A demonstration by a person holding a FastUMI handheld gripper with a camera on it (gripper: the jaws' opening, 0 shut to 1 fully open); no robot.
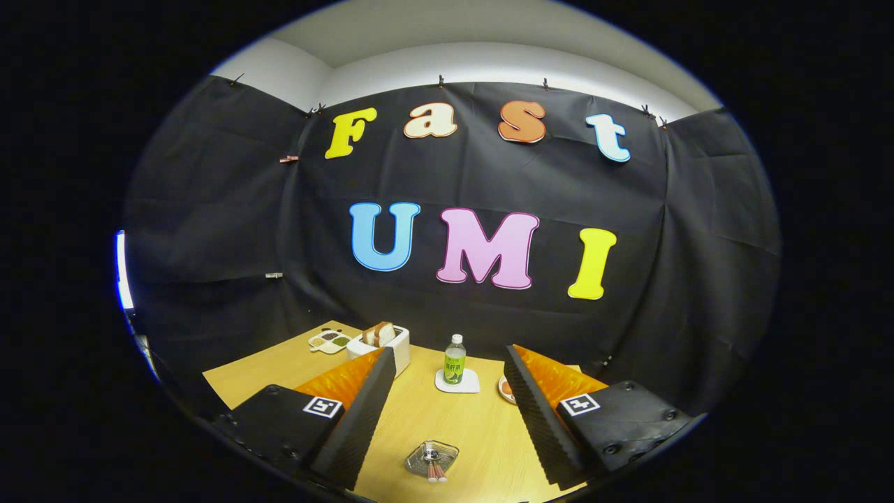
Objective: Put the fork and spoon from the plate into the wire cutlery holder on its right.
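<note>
A small clear plate [423, 455] lies on the wooden table [482, 426], low between my two fingers. On it rest the fork and spoon [434, 467], side by side, their pinkish handle ends sticking out over the plate's near rim. I cannot tell which is which at this size. My gripper [448, 351] is held well above the table, open wide, with nothing between its fingers. The plate sits nearer than the fingertips, under the gap.
Beyond the fingertips a green-labelled bottle [455, 358] stands on a white coaster [469, 384]. A white toaster [399, 346] with bread slices is by the left finger, and a sectioned dish [328, 341] lies further left. A reddish plate [504, 388] peeks out beside the right finger.
</note>
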